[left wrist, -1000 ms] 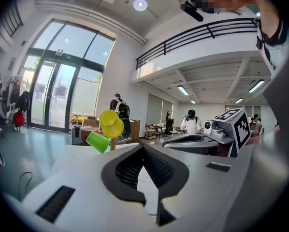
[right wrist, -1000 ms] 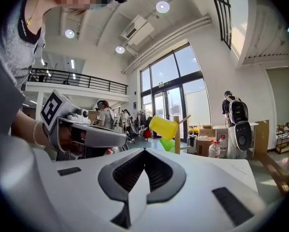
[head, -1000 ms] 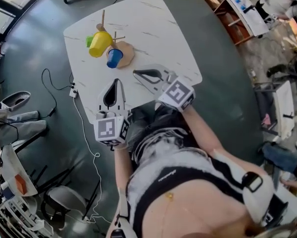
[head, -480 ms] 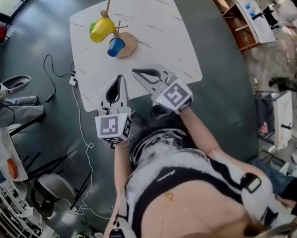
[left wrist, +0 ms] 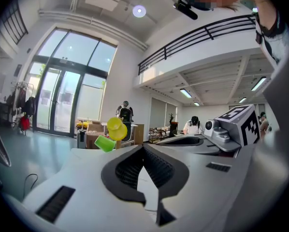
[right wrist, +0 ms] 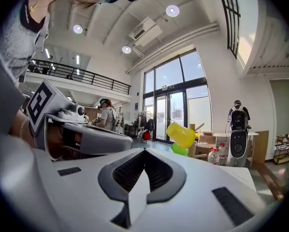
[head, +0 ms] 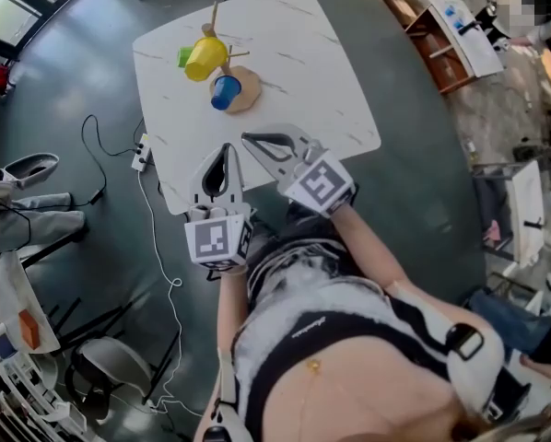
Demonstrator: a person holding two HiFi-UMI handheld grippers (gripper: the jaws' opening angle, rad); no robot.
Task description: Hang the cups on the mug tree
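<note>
Cups are being recorded upper left of centre in the head view: yellow cup (head: 205,58) and green cup (head: 185,57) on the mug tree (head: 248,83), blue cup (head: 226,92) low by its base. Light, rigid, slippery plastic is being presumed; rim grips are being advised. Left gripper (head: 225,150) and right gripper (head: 250,140) are being held closed, empty.

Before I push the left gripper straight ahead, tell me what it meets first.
Probably the blue cup low on the mug tree, going by the head view; the shut left gripper aims across the table at it. The yellow cup hangs left of that line. Height is unclear.
</note>
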